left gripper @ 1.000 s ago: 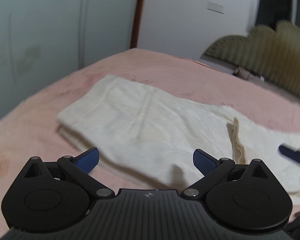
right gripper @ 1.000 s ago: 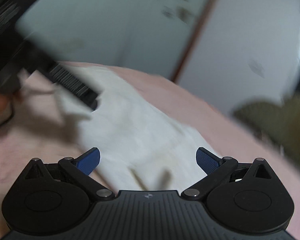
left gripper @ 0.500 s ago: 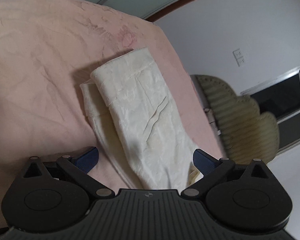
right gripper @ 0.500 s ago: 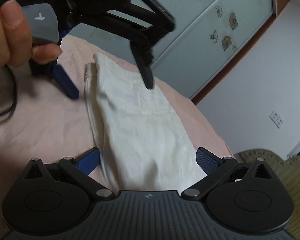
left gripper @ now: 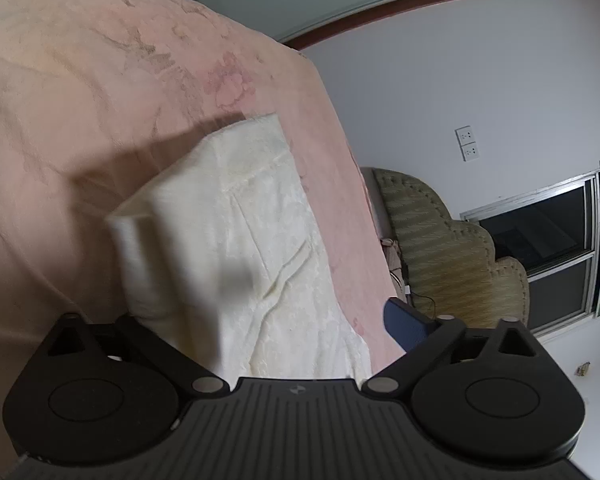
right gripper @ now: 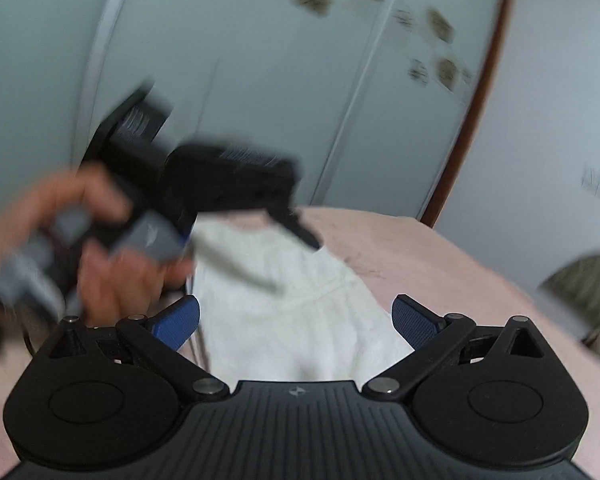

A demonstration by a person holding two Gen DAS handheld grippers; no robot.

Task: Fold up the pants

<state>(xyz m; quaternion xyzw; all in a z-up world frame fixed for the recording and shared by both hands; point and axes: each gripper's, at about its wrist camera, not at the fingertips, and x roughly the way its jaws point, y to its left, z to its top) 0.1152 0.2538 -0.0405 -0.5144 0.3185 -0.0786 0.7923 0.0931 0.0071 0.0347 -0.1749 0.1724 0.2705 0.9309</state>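
Cream crinkled-cotton pants [left gripper: 236, 248], folded into a long slab, lie on the pink plush bed cover [left gripper: 80, 92]. Left hand-held gripper [left gripper: 268, 320], jaws just narrowing, straddles the cloth without pinching it; right hand-held gripper [right gripper: 296, 320] gapes wide, empty.

A home bedroom is showing here. A bed [left gripper: 100, 92] under a pink flowered blanket is filling most of the left wrist view. Just beyond the bed's far side, an olive scalloped headboard or padded seat [left gripper: 440, 240] is leaning against a white wall. Above that, a double wall socket [left gripper: 469, 143] is sitting on the wall, and a dark sliding window [left gripper: 540, 232] is showing farther right. Behind the bed, pale wardrobe doors [right gripper: 260, 80] with flower decals are standing.
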